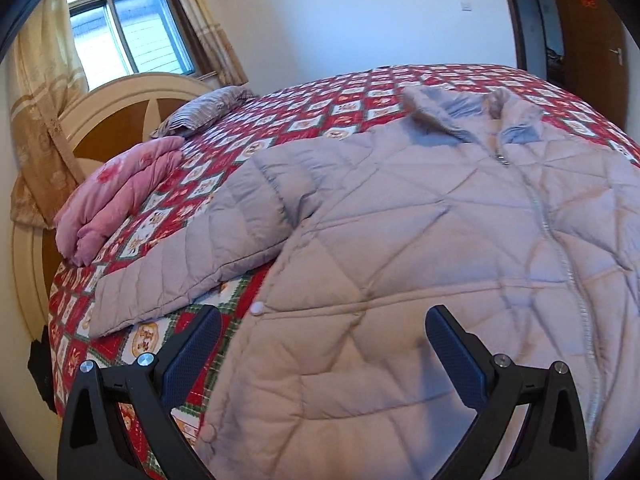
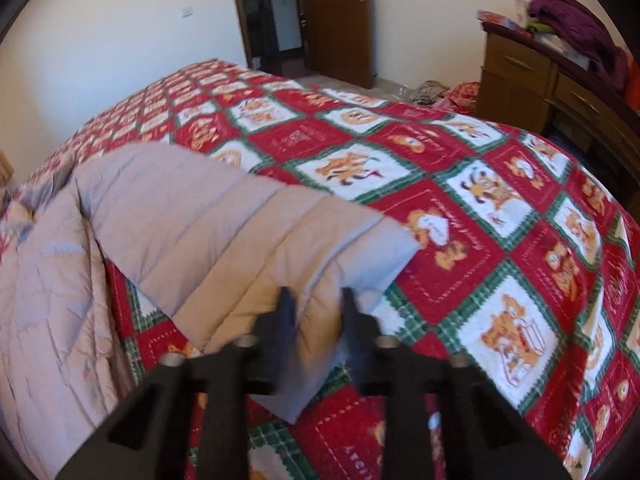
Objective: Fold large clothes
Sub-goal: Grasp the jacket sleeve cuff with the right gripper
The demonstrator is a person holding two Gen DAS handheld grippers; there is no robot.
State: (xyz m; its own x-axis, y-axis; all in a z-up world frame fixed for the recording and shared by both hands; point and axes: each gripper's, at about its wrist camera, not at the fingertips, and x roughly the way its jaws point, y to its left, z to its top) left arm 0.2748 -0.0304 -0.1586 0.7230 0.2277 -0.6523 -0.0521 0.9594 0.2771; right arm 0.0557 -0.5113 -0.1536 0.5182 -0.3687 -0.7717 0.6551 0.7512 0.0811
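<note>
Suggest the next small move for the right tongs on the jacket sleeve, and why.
Probably lift the sleeve and carry it across onto the jacket front. The right tongs look closed on the cuff edge, though the picture is blurred. The jacket lies flat and zipped on the bed, and the left tongs hover open.

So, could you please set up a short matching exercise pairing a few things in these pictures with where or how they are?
Things:
1. pale lilac quilted zip-up jacket
2. folded pink padded garment
3. left gripper
4. right gripper

States:
A. closed on the end of a sleeve
B. lying near the rounded cream headboard
C. open, above the jacket's lower front
D. spread front-up on the red patchwork bedspread

Pairs: 1-D, 2-B, 3-C, 4-A
</note>
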